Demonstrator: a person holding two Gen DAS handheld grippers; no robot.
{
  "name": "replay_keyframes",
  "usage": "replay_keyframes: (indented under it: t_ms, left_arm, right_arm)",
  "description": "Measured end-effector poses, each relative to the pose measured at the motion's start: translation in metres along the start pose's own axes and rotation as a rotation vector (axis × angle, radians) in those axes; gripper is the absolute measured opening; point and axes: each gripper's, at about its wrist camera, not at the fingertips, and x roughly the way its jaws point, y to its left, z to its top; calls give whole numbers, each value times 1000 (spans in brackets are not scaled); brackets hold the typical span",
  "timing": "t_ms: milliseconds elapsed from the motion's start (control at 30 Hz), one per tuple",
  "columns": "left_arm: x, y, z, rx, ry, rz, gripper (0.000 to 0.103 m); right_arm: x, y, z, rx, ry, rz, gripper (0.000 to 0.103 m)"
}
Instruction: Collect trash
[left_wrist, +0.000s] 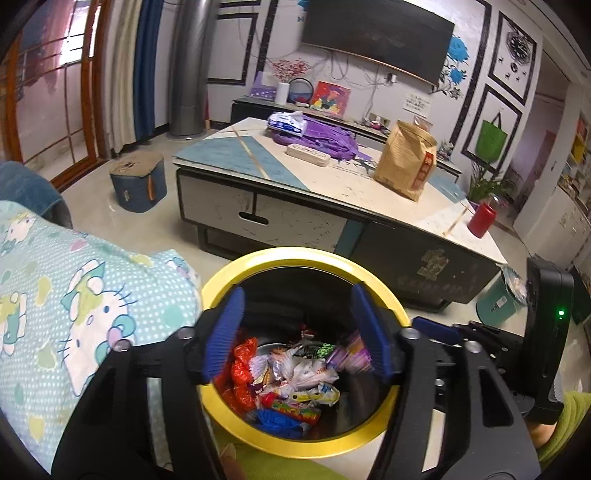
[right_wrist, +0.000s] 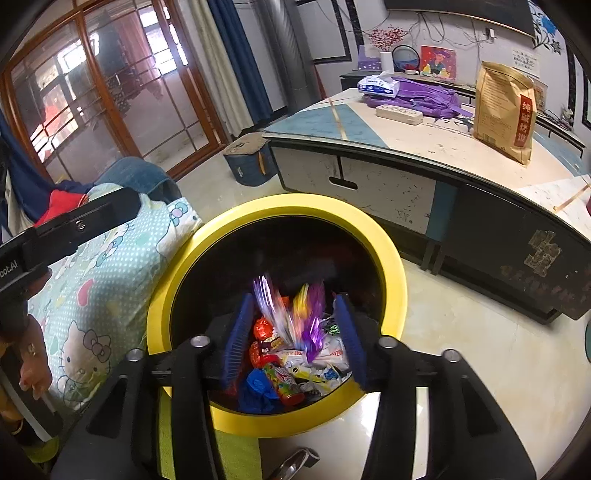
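A round bin with a yellow rim (left_wrist: 258, 260) (right_wrist: 391, 258) stands on the floor and holds several snack wrappers (left_wrist: 299, 373) (right_wrist: 295, 369). My left gripper (left_wrist: 297, 332) is open and empty above the bin's mouth. My right gripper (right_wrist: 293, 336) is open above the bin. A purple and white wrapper (right_wrist: 291, 314), blurred by motion, is in the air between its blue fingers (right_wrist: 238, 339), apart from both. The right gripper's body also shows at the right of the left wrist view (left_wrist: 546, 332).
A Hello Kitty quilt (left_wrist: 74, 306) (right_wrist: 103, 295) lies left of the bin. A low coffee table (left_wrist: 332, 177) (right_wrist: 424, 140) beyond it carries a brown paper bag (left_wrist: 406, 158) (right_wrist: 506, 110), purple cloth (left_wrist: 325, 136), tissue pack, power strip and red can (left_wrist: 482, 219). A blue stool (left_wrist: 138, 181) and a teal bin (left_wrist: 498, 301) stand on the floor.
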Motion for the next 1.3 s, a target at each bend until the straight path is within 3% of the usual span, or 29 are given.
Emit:
replay_keyframes:
  t_ms: [100,167,233,500,967,1300]
  left_arm:
    - [-7,7,0,-30,-4,8,73]
    - [-12,11,0,-40,-14,18,88]
    - [-20,15,-2,-48,-26,35,92]
    - [-57,38,-12,-91,-63,109,92]
    - [-137,70,-50,-114,-158,276,92]
    - [-184,72,-76,-102,-277,370,92]
  right_arm:
    - [-5,0,1,-4,-15,-9,64]
    - [-10,2,2,-12,-36,-12,71]
    - [-13,5,3,-24,-47,-12,78]
    - [-32,31,8,-72,-129,5,96]
    - [-64,109,-2,-227,-276,31,97]
    - [-97,147,-28,-272,-492,18,97]
